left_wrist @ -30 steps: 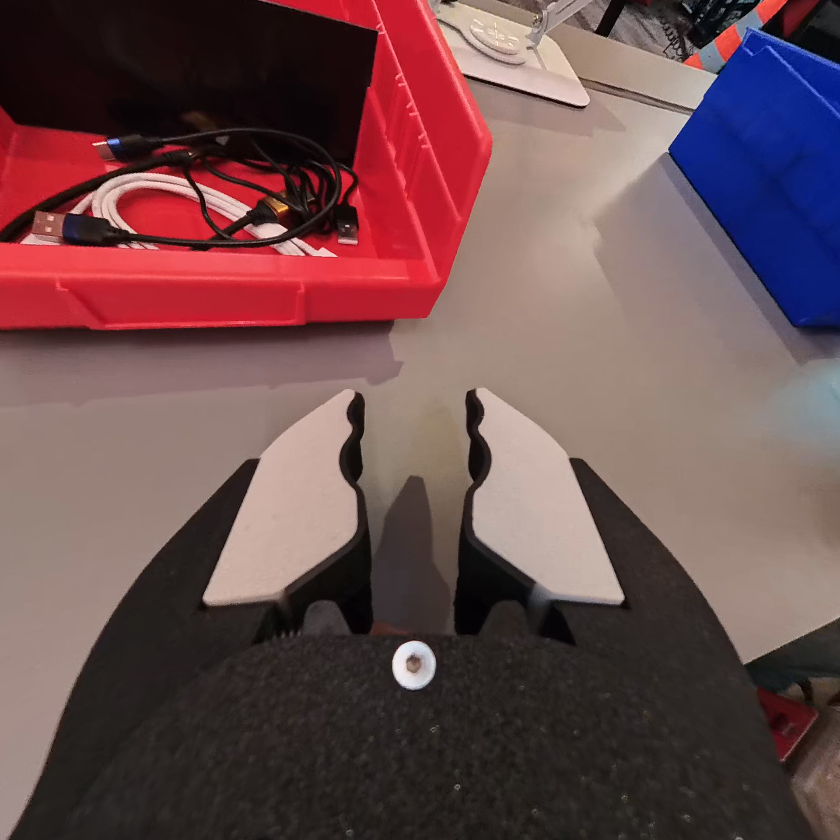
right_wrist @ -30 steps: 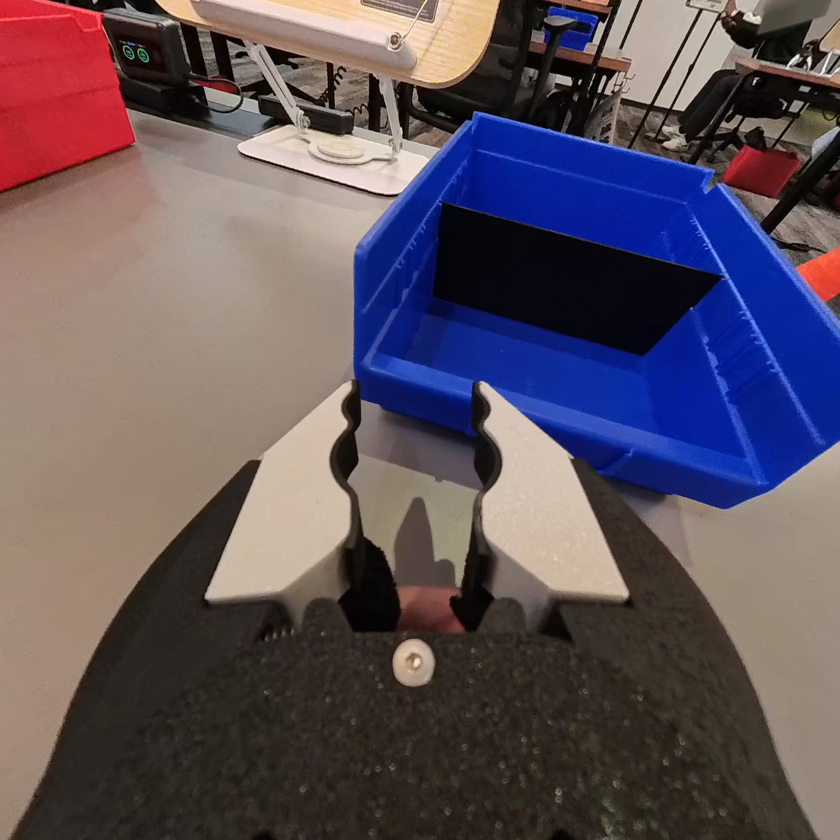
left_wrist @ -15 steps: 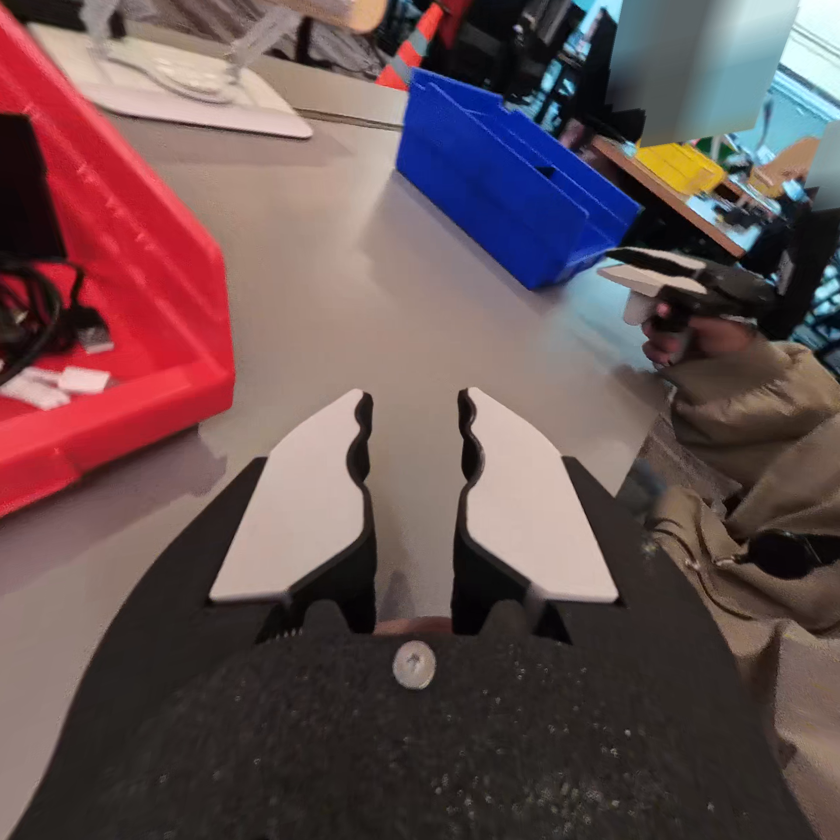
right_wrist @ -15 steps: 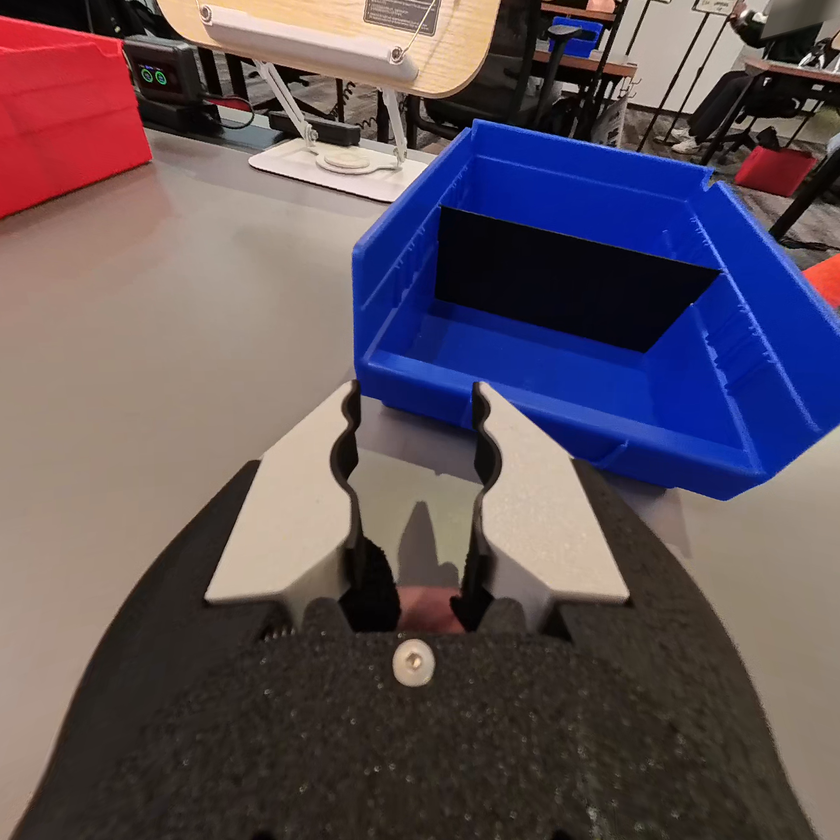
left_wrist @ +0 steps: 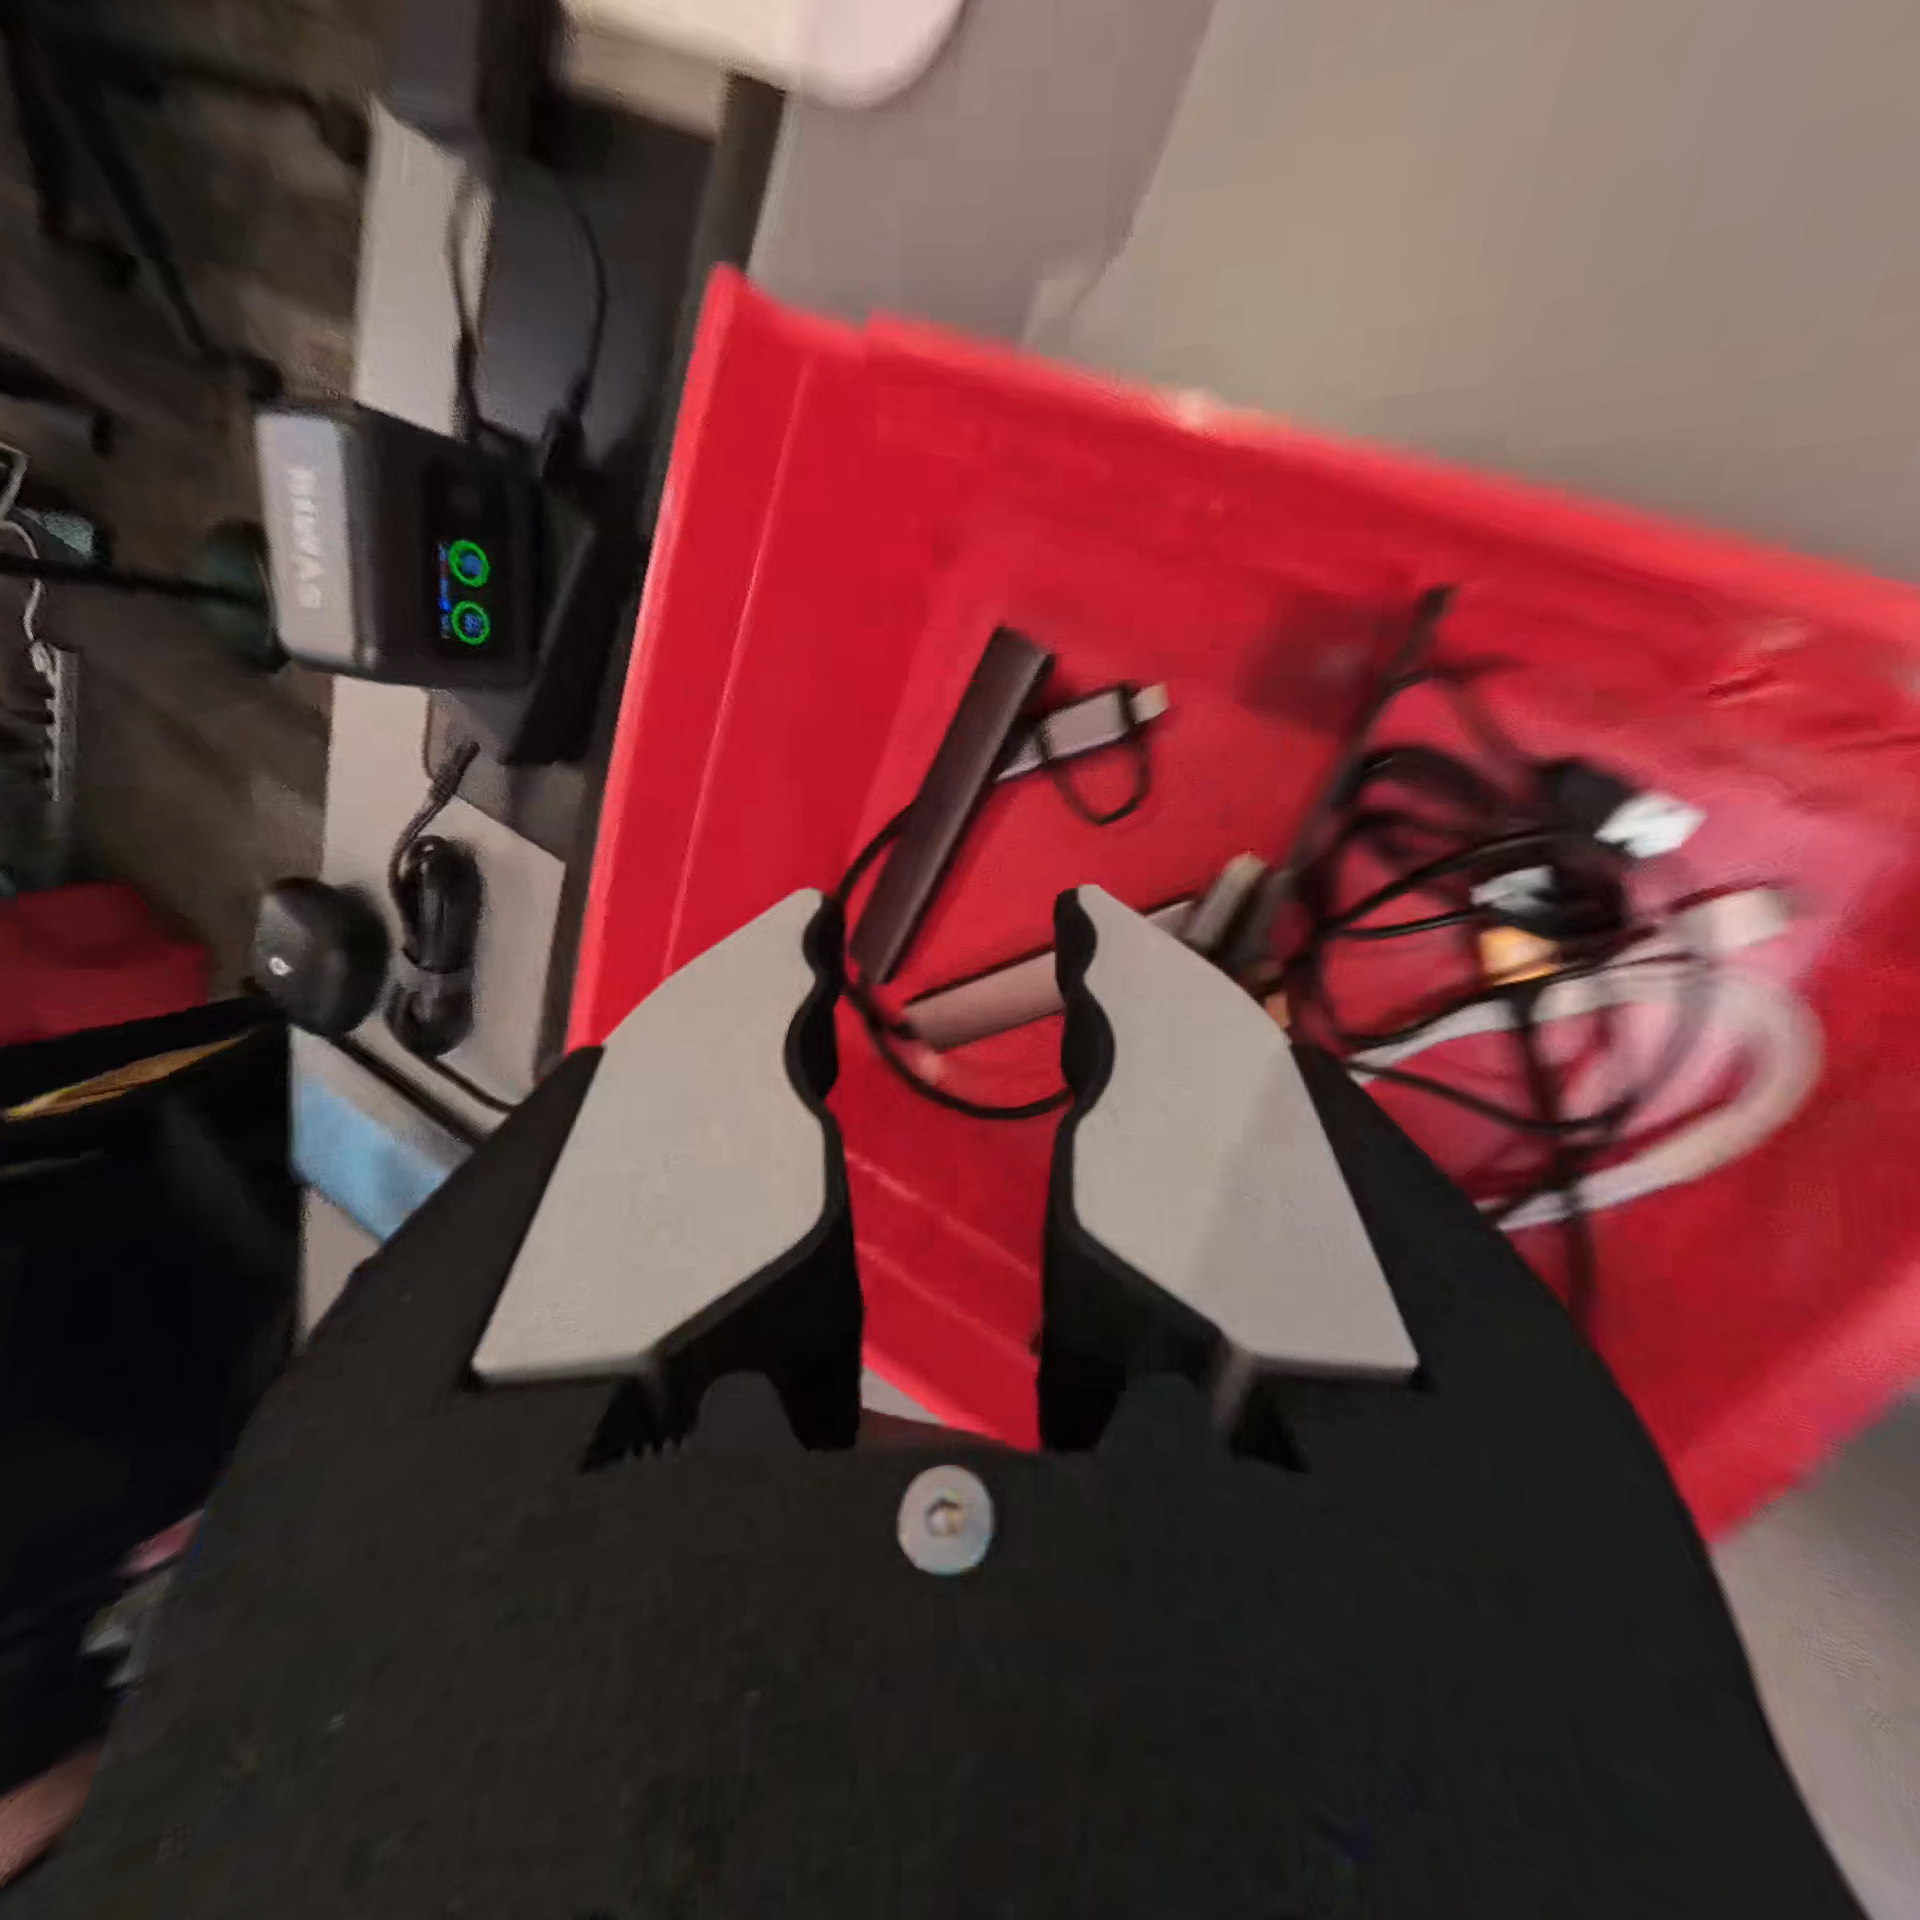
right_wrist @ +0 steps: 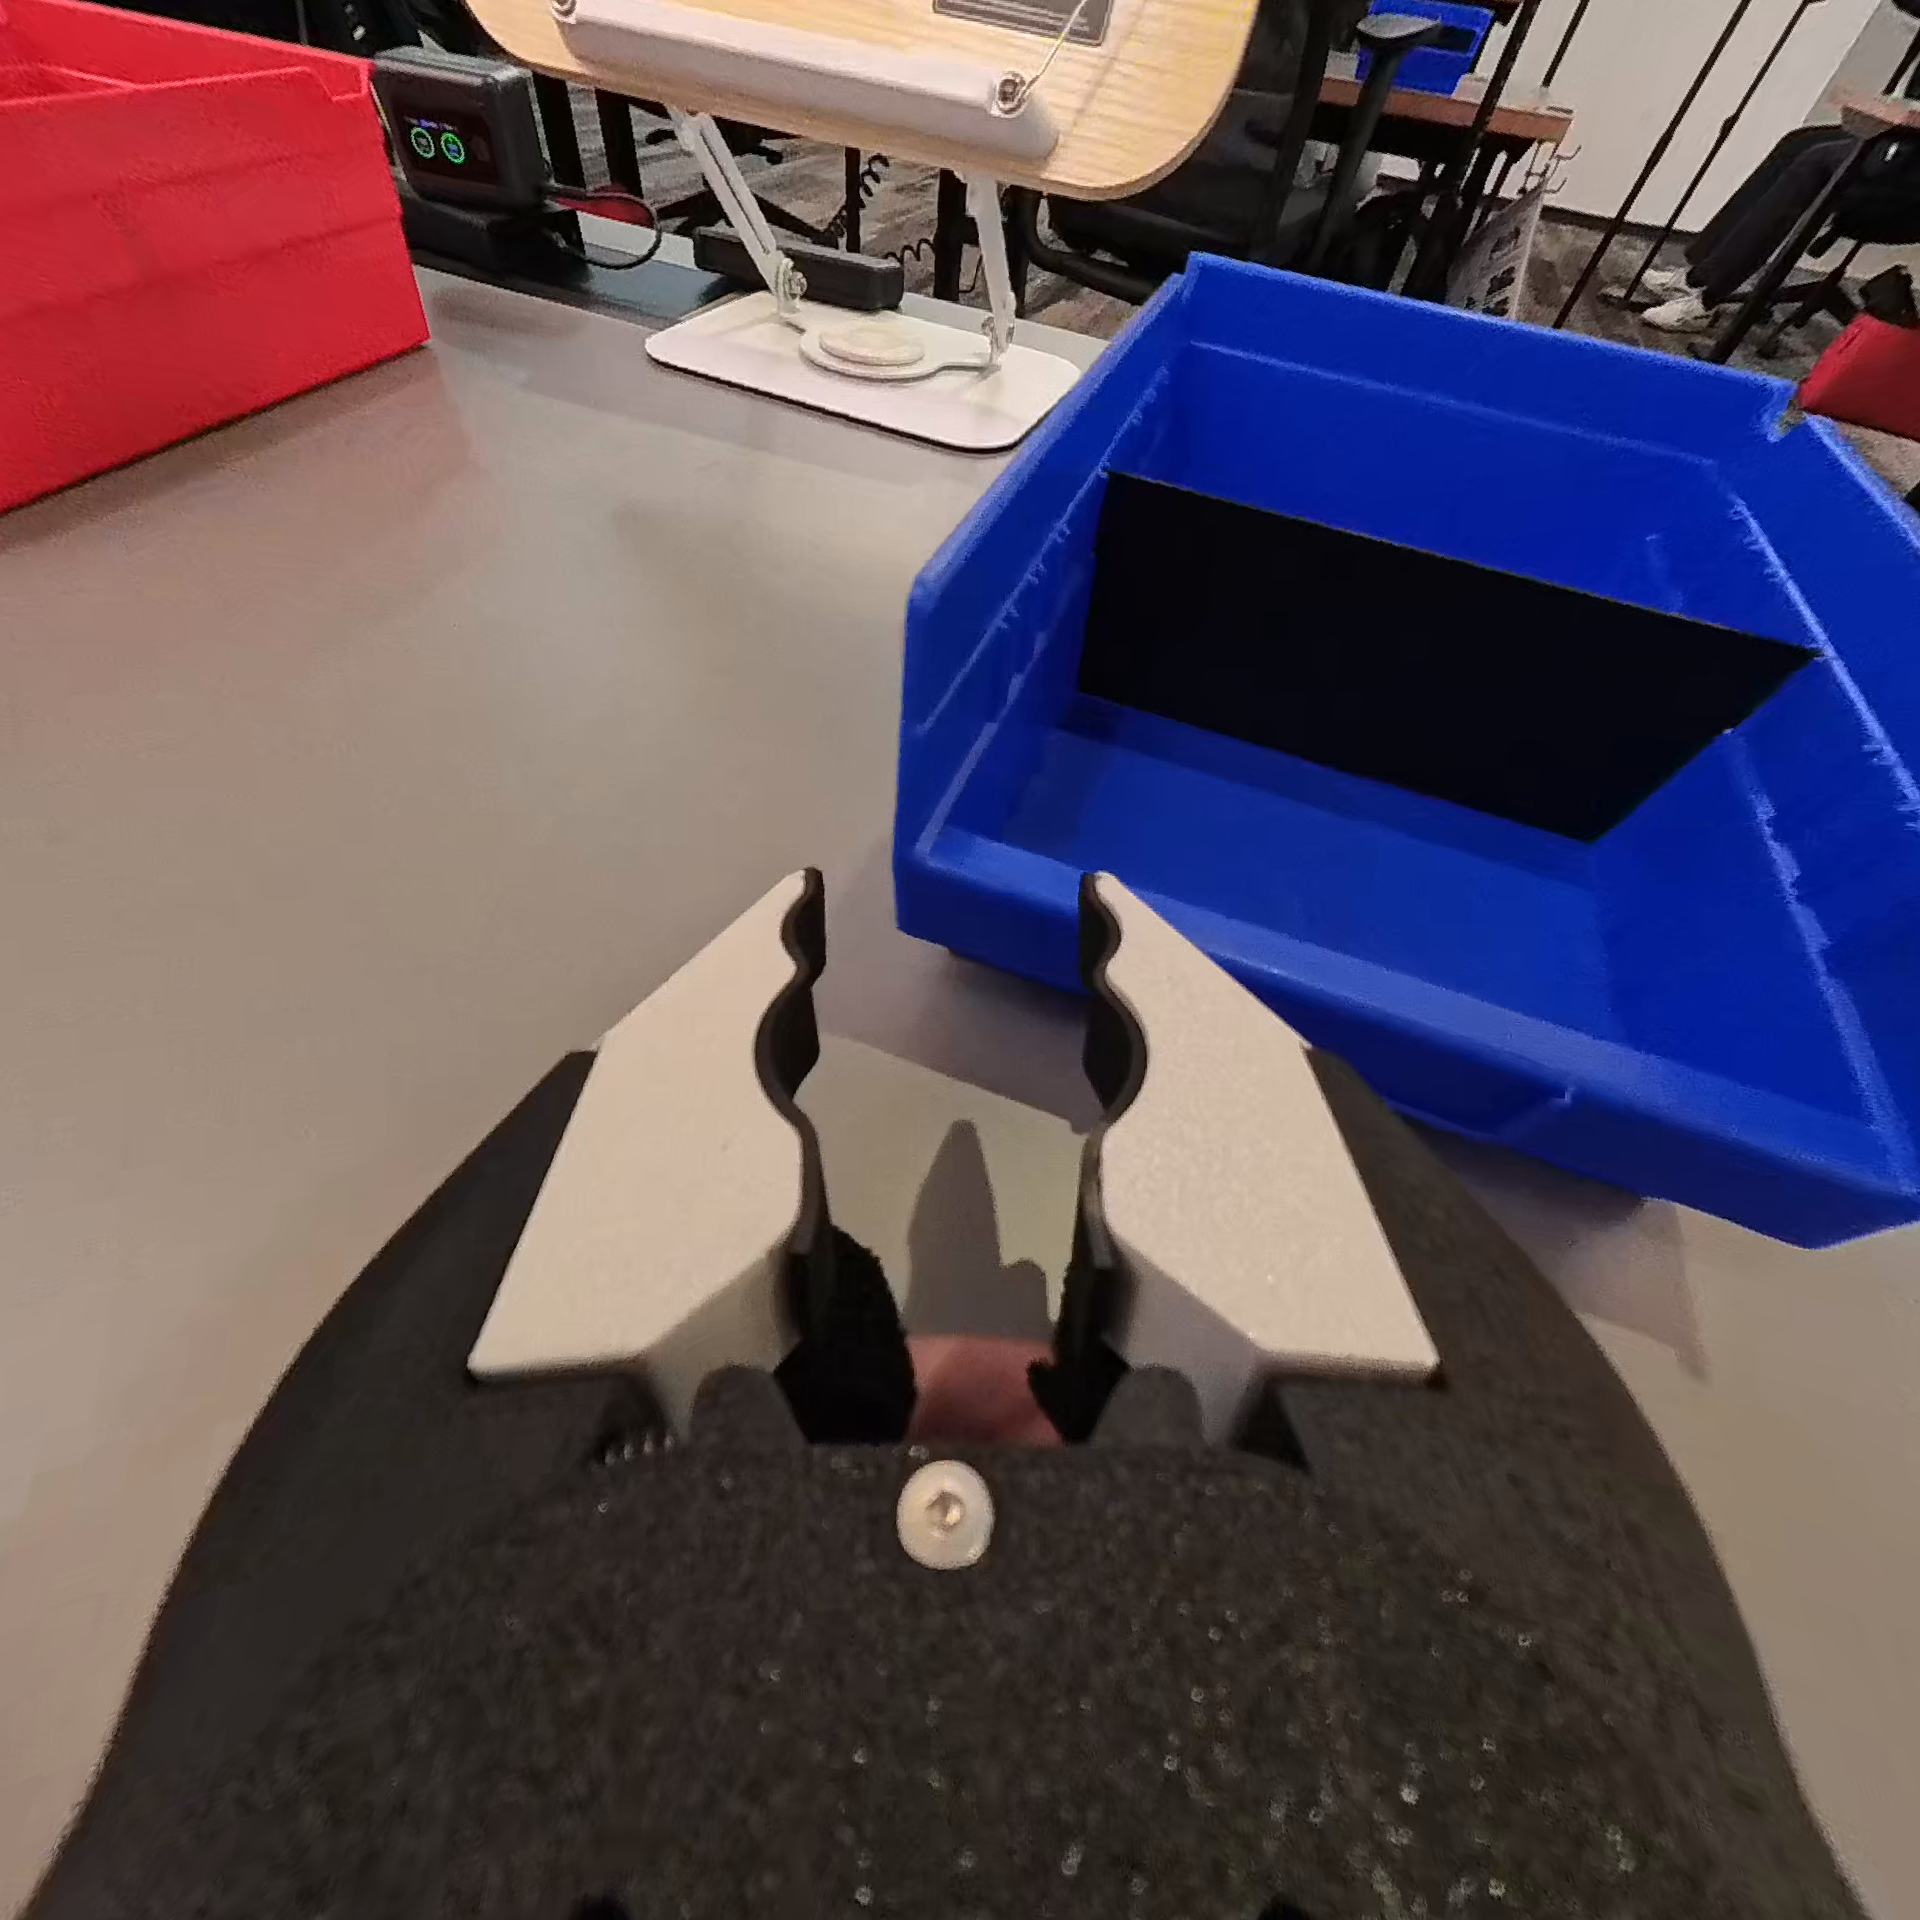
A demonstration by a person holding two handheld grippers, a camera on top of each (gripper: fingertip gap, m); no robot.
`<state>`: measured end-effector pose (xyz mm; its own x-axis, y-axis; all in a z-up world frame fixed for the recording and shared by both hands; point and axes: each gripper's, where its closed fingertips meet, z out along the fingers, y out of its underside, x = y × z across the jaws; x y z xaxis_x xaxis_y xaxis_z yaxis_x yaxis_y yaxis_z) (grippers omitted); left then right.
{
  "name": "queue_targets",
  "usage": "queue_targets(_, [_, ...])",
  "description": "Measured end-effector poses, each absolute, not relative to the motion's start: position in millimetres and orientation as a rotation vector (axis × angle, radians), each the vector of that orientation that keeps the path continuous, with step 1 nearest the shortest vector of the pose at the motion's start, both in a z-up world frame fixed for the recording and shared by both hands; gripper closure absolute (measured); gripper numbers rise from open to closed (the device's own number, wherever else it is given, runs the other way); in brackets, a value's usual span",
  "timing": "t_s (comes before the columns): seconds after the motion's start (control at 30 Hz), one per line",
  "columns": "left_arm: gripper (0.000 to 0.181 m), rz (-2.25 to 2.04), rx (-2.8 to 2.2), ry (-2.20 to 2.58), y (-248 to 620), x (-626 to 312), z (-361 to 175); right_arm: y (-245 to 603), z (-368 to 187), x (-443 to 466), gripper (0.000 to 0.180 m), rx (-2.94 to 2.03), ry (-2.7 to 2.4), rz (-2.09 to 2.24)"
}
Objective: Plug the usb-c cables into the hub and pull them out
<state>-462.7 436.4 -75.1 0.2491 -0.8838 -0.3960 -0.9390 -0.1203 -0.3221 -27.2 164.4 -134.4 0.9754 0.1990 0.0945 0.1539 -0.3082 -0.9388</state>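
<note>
Blurred, perhaps lettered grey device (left_wrist: 312, 551)

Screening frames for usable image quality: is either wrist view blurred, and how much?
Left wrist view: heavy motion blur smears the red plastic bin and the tangled black and white cables; the left hand-held gripper stays sharp. Right wrist view: crisp on the blue plastic bin, with wide-angle bending.
</note>
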Motion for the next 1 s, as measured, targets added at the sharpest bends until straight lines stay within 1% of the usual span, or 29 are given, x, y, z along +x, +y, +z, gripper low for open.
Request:
queue_targets(0.1, [0.136,0.301,-2.066,1.875,471.9,-473.0,-119.3,165.7,-136.4,-29.3,0.131,-1.897,-0.271,0.046])
queue_targets(0.23, [0.135,0.311,-2.093,2.040,488.6,-476.5,-159.7,165.5,-138.8,-27.0,0.131,-1.902,-0.272,0.062])
queue_targets(0.33, [0.137,0.200,-2.166,2.028,492.0,-469.5,-166.0,164.6,-139.2,-22.8,0.132,-1.906,-0.261,0.085])
queue_targets(0.4, [0.134,0.102,-2.233,1.993,492.1,-462.0,-167.0,164.0,-138.3,-21.9,0.132,-1.904,-0.249,0.121])
queue_targets(0.53, [0.138,0.196,-2.135,2.098,494.7,-460.5,-179.4,163.6,-137.5,-20.9,0.132,-1.904,-0.231,0.166])
queue_targets(0.6, [0.143,0.295,-2.098,2.142,497.3,-464.7,-187.9,163.6,-138.0,-21.6,0.132,-1.906,-0.236,0.169])
queue_targets(0.63, [0.152,0.310,-2.090,2.169,495.9,-466.0,-190.5,163.6,-138.4,-22.6,0.132,-1.908,-0.242,0.171])
queue_targets(0.67, [0.157,0.305,-2.090,2.185,493.6,-466.1,-191.5,163.7,-138.5,-24.1,0.133,-1.909,-0.248,0.176])
queue_targets(0.87, [0.159,0.455,-1.957,2.181,493.4,-471.0,-181.5,164.2,-139.4,-26.3,0.133,-1.914,-0.260,0.177])
queue_targets(0.93, [0.159,0.483,-1.904,2.113,494.7,-469.6,-162.9,164.0,-138.7,-25.1,0.133,-1.911,-0.251,0.177])
queue_targets(1.0, [0.159,0.523,-1.837,2.021,496.7,-467.2,-132.2,163.3,-138.5,-24.9,0.133,-1.911,-0.246,0.178])
